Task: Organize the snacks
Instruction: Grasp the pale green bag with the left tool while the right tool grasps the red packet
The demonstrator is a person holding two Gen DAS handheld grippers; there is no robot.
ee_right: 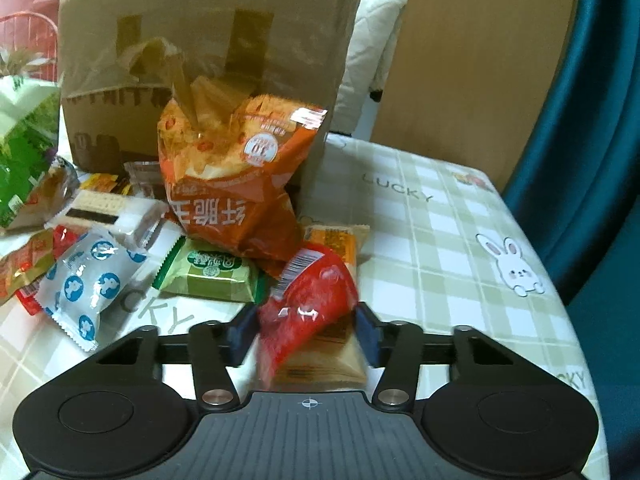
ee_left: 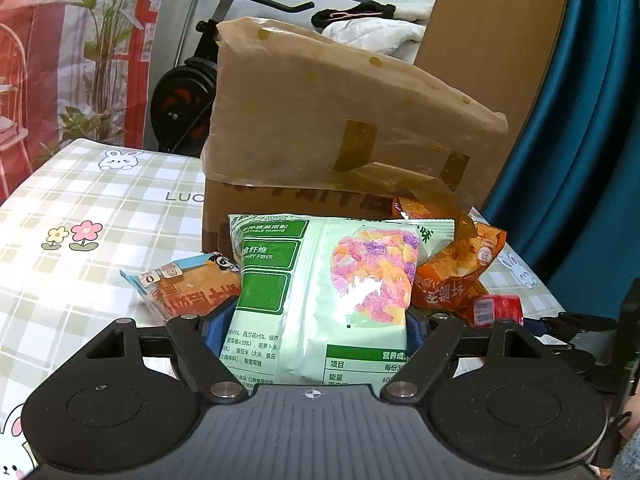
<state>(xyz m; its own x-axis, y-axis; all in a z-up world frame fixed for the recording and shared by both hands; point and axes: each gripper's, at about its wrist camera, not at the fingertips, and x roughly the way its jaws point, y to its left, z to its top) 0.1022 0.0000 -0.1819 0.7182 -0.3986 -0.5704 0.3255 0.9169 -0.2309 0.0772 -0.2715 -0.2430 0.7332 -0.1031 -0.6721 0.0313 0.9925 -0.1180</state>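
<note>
My left gripper (ee_left: 316,320) is shut on a pale green snack packet (ee_left: 328,280), which stands upright between its blue pads. Behind it, snacks lie in front of a taped cardboard box (ee_left: 320,120): an orange bag (ee_left: 452,276) and a blue-and-orange packet (ee_left: 188,284). In the right wrist view my right gripper (ee_right: 306,320) has its pads against a blurred red packet (ee_right: 308,292), which lies over a tan-orange packet (ee_right: 336,240). The orange bag (ee_right: 240,184) leans on the box (ee_right: 200,40) just beyond.
A checked tablecloth (ee_right: 440,240) with rabbit prints covers the table. Left of the red packet lie a small green packet (ee_right: 212,276), a white-and-blue packet (ee_right: 88,284) and several other snacks. A blue curtain (ee_right: 580,120) and a wooden board (ee_right: 480,60) stand at the right.
</note>
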